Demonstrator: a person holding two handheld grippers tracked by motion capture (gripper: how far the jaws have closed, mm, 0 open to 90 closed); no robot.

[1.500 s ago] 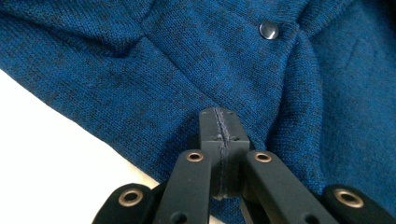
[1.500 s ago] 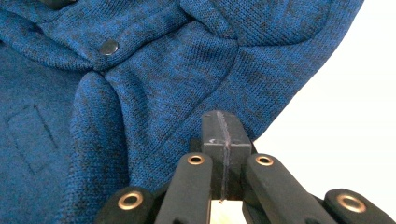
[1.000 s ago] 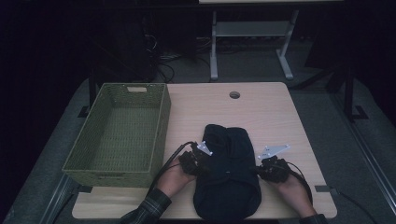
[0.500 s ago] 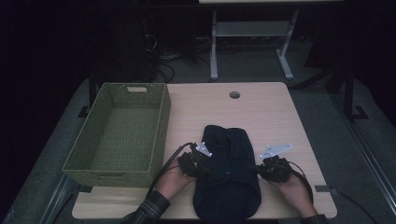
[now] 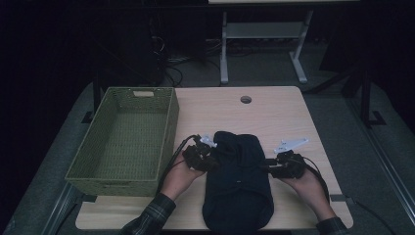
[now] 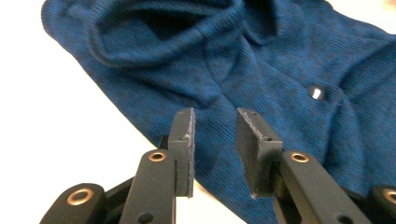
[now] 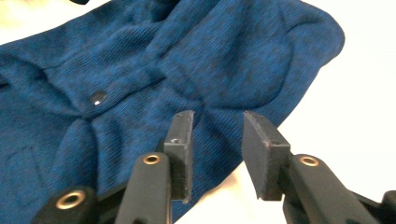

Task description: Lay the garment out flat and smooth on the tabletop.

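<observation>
Blue knitted garment (image 5: 238, 183) lies between the left hand-held gripper (image 6: 215, 140) and right hand-held gripper (image 7: 217, 140), both just parted, gripping nothing.

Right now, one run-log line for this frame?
left gripper: jaws just opened, nothing gripped | right gripper: jaws just opened, nothing gripped | blue garment: folded on table | basket: empty

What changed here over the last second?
Both grippers, left gripper and right gripper, have just been opening and let go of the blue garment, with nothing between the pads now. The garment, the basket and the table stayed put.
</observation>
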